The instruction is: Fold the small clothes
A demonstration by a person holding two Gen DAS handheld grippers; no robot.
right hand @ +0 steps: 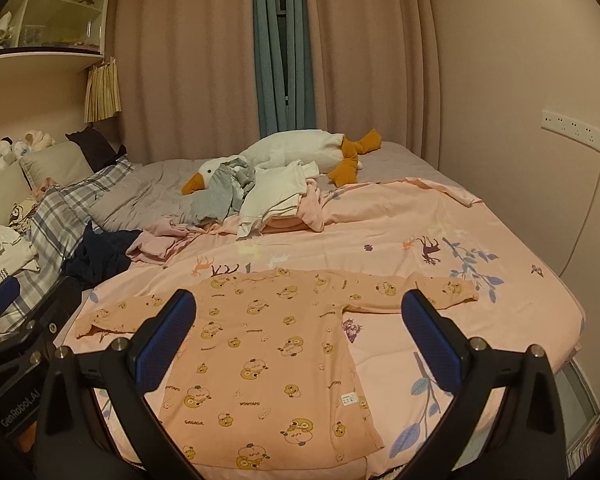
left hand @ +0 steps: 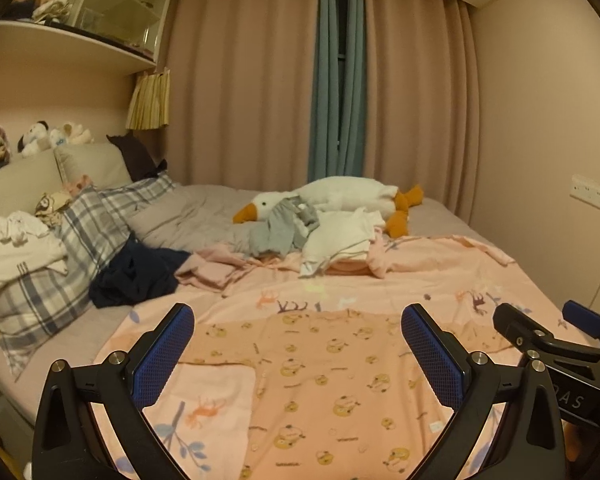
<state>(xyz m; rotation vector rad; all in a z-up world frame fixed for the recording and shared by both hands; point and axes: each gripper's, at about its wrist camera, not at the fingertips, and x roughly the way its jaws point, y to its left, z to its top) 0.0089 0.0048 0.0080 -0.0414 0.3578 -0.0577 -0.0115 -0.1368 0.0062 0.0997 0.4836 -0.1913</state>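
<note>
The left gripper [left hand: 296, 356] and right gripper [right hand: 298, 344] hovered with jaws apart, holding nothing, over the orange shirt [right hand: 276, 360] spread flat near the bed's [right hand: 520, 320] front edge.

Your left gripper [left hand: 296, 356] sits low in the left wrist view, its two black arms rising from the bottom corners of the frame and leaning toward each other; the blue-padded fingertips [left hand: 164, 360] stand wide apart with nothing between them. Your right gripper [right hand: 300, 352] shows the same pose in its own view: jaws spread, blue pads [right hand: 432, 344] facing inward, gripping nothing. In the left wrist view, your right gripper also appears at the lower right edge of the frame, its fingers parted. In the right wrist view, your left gripper shows at the lower left edge, only partly in frame.
</note>
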